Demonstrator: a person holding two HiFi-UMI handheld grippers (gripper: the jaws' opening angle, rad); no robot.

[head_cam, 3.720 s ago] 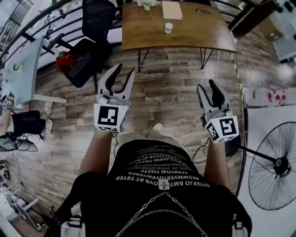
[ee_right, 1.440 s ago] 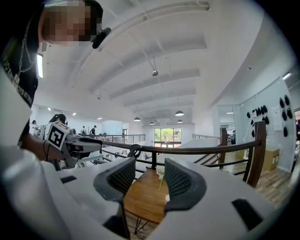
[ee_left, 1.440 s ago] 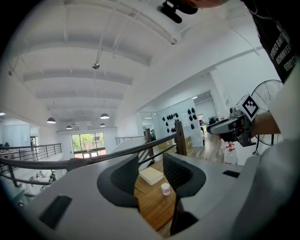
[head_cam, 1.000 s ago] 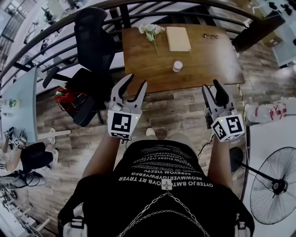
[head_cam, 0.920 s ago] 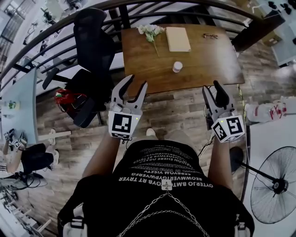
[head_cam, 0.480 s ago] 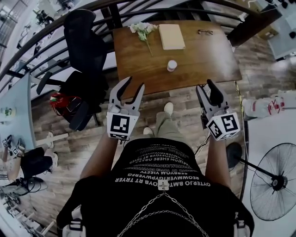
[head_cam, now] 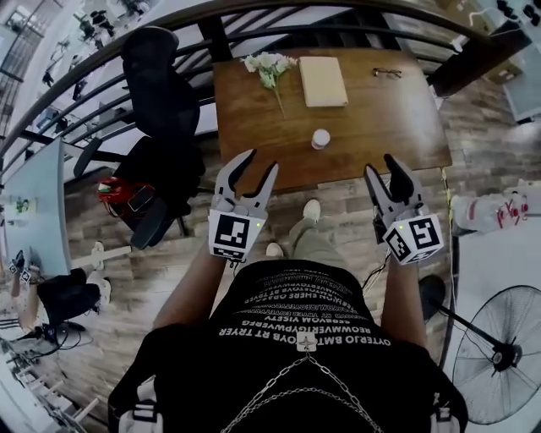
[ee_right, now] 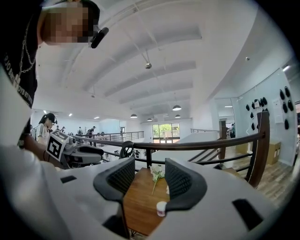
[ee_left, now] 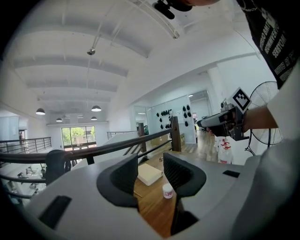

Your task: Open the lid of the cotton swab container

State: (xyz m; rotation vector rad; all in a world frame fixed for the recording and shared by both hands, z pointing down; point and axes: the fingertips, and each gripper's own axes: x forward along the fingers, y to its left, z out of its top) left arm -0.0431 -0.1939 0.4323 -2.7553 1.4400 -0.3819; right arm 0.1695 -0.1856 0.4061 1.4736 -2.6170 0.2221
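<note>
The cotton swab container (head_cam: 320, 139) is a small white tub with a lid, standing upright on the brown wooden table (head_cam: 254, 127) near its front edge. It also shows as the tub (ee_left: 168, 191) in the left gripper view and as the tub (ee_right: 161, 208) in the right gripper view. My left gripper (head_cam: 259, 165) hovers over the table's near edge, left of the tub, open and empty. My right gripper (head_cam: 381, 167) hangs at the near edge to the tub's right, also open and empty. Neither touches the tub.
On the table's far side lie white flowers (head_cam: 269, 66), a tan notebook (head_cam: 323, 81) and glasses (head_cam: 389, 73). A black office chair (head_cam: 165, 84) and a red bag (head_cam: 127, 199) stand to the left. A curved railing (head_cam: 279, 8) runs behind the table, and a floor fan (head_cam: 499, 355) stands at the right.
The person has walked up to the table, which now lies close below. Both grippers have come forward and down to its near edge. Both sets of jaws stay apart.
</note>
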